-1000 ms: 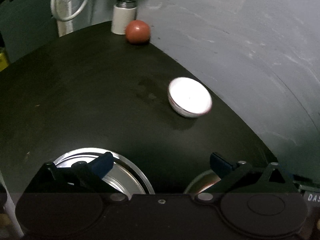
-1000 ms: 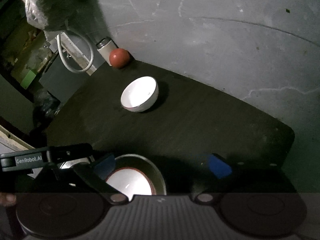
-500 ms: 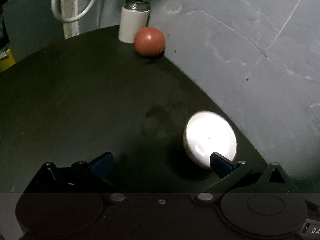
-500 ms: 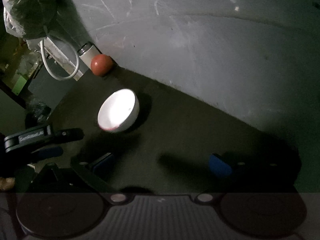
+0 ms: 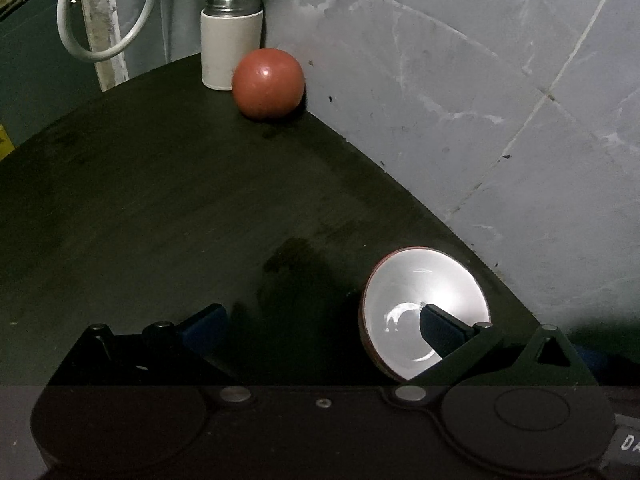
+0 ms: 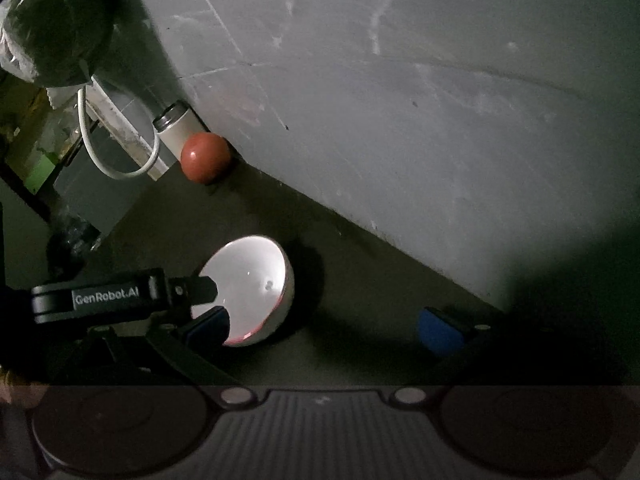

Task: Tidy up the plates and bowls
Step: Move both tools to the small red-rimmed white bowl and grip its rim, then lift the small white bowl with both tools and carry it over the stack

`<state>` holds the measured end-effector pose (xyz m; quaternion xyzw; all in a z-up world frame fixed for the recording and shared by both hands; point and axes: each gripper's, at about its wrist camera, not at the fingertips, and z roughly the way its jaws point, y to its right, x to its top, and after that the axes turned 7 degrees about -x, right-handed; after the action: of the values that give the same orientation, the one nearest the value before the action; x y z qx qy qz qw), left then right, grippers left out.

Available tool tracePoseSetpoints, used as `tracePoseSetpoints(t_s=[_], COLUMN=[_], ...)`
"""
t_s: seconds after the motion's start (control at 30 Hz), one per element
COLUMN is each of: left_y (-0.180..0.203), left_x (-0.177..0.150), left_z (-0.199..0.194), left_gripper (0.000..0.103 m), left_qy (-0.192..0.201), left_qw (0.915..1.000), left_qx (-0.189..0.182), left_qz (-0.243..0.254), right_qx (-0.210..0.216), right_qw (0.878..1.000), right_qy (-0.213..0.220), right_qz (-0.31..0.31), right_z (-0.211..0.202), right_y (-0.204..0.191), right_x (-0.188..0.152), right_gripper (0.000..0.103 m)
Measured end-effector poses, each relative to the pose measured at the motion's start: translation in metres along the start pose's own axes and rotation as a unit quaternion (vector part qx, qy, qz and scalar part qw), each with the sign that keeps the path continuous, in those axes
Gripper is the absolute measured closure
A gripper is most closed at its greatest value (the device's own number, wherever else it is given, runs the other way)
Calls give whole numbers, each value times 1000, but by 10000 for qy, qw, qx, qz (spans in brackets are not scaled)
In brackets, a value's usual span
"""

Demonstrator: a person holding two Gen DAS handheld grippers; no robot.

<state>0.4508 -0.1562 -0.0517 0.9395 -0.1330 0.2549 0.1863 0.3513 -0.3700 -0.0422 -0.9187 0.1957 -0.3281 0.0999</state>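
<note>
Left wrist view: my left tongs (image 5: 320, 320) are spread wide, one finger reaching over the rim into the white bowl (image 5: 424, 312), the other outside it, apparently to pinch the wall. My right tongs (image 6: 324, 326) hang open and empty beside it. The bowl sits near the right edge of the dark worktop (image 5: 160, 208), close to a scuffed grey wall (image 5: 460, 80). A red ball (image 5: 267, 83) and white canister (image 5: 231, 40) occupy the far corner.
</note>
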Motion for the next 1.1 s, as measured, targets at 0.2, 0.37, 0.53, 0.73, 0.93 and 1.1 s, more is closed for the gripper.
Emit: tracePoseSetpoints(t_s=[0.2,0.37,0.53,0.73,0.93,1.1], left_y=[-2,-1,1,4,3,2], left_x=[1,0,-1,-2,-1,-2], left_z=[4,5,4,2,1,0], left_gripper=[1,1,3,27,58,76], left_qy=[-42,-43,4,17,-52,-51], left_qw=[10000,10000,10000,10000,9993,9985], left_qx=[44,22,14,-59,-346,-507], left_qz=[-50,-67,-69,-62,-158,-216], right_qx=[-59,-110,-85,2,173,320], right_qw=[9999,9996,9994,9988,9983,9981], right_qy=[-18,-101,-152,-222,-277,-321], right_qz=[-119,-236,-313,-427,-492,-417], right_z=[11,19,21,25,28,30], right_y=[-6,-8,-9,-17,-23,-22], right_x=[8,7,7,8,9,11], right_gripper=[7,15,25,43,63,72])
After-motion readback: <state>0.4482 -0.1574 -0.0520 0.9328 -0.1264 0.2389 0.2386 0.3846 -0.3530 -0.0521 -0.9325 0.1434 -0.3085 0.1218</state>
